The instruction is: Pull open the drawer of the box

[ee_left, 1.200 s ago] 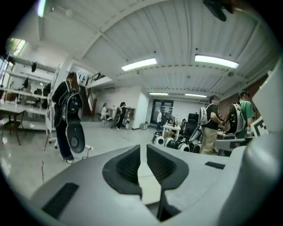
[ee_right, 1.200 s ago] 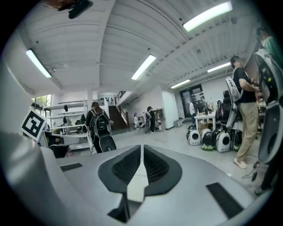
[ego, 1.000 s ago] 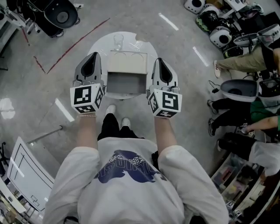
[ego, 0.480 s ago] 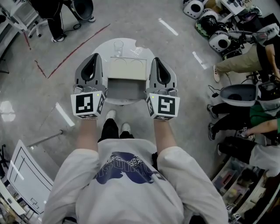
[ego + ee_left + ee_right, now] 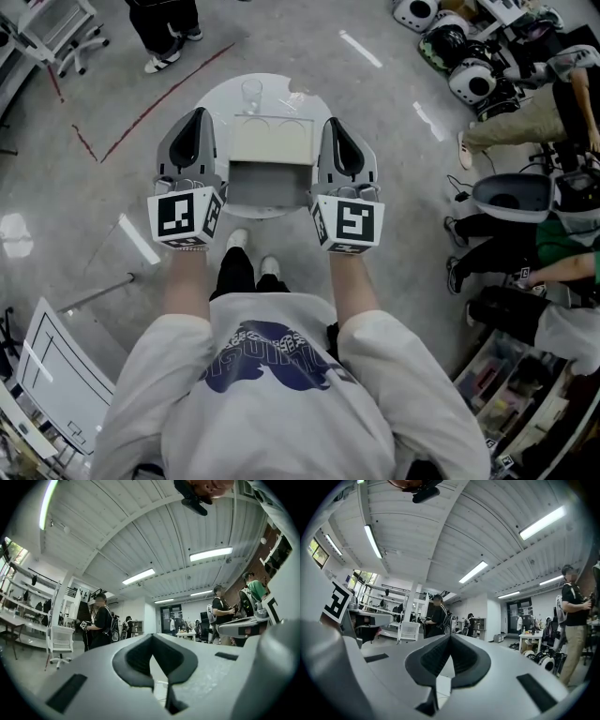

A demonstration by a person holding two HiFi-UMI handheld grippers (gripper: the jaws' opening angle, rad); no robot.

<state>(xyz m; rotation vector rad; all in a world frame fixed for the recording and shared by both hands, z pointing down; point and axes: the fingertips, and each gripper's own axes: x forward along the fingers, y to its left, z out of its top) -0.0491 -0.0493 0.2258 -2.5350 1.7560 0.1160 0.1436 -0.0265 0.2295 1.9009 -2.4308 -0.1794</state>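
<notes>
Drawer (image 5: 269,184) of the beige box (image 5: 272,141) stands pulled out toward the person, its grey inside facing up, on a round white counter (image 5: 214,103). The left gripper (image 5: 199,122) is just beside the drawer's left side and the right gripper (image 5: 337,129) just beside its right side; the head view does not show whether either touches it. In the left gripper view the left gripper (image 5: 152,639) has its jaws closed together with nothing between them, pointing out at the room and ceiling. The right gripper view shows the right gripper (image 5: 450,638) likewise closed and holding nothing. Each carries a marker cube (image 5: 185,217) printed with black-and-white square codes, not letters. A clear glass (image 5: 251,94) stands on the counter behind the box. The person's white T-shirt (image 5: 281,422) bears a dark blue printed word too distorted to read. A red line (image 5: 159,105) runs across the grey floor (image 5: 394,122)
</notes>
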